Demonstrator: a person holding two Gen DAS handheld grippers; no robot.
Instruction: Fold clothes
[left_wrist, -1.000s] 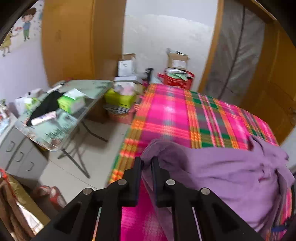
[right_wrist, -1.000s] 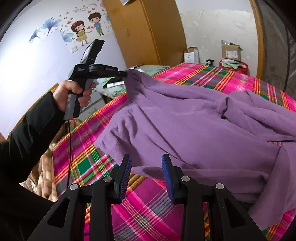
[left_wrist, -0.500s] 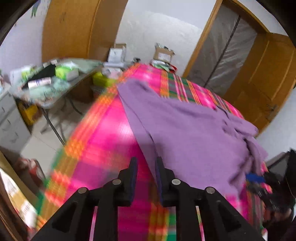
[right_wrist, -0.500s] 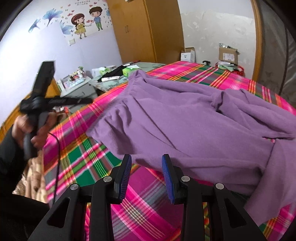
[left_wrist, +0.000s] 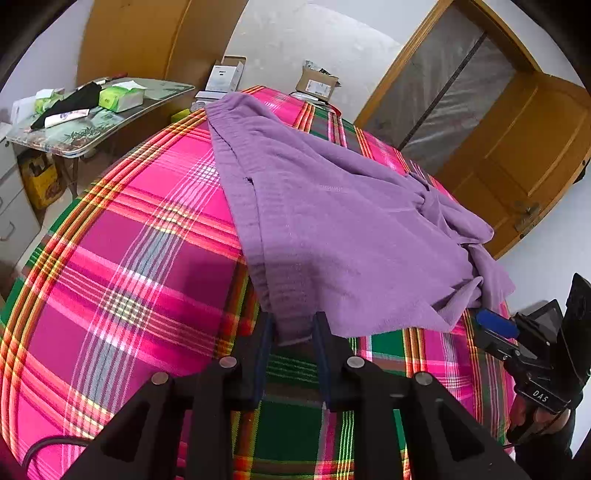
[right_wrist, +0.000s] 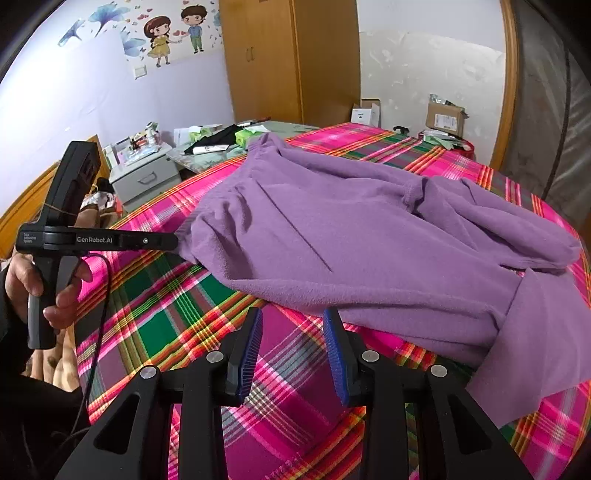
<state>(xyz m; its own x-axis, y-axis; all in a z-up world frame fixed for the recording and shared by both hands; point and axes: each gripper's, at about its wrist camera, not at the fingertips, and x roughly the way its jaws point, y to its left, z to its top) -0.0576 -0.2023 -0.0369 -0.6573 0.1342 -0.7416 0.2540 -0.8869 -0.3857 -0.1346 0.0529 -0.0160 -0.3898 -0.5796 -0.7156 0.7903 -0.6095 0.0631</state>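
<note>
I see the purple garment (left_wrist: 332, 206) spread over the plaid bedspread (left_wrist: 122, 266), bunched into folds at its right end and running far toward the cluttered folding table (left_wrist: 92, 125). My left gripper (left_wrist: 291, 332) sits at the garment's near left corner; its jaws are opening, with the ribbed hem between them, and the pads do not look to be pressing on it. From the right wrist view, that gripper is level, its tips at the corner of the cloth. My right gripper (right_wrist: 293, 350) hangs over bare bedspread just near the garment's front edge, jaws apart, nothing between them. A hand (right_wrist: 48, 291) grips the left tool's handle.
</note>
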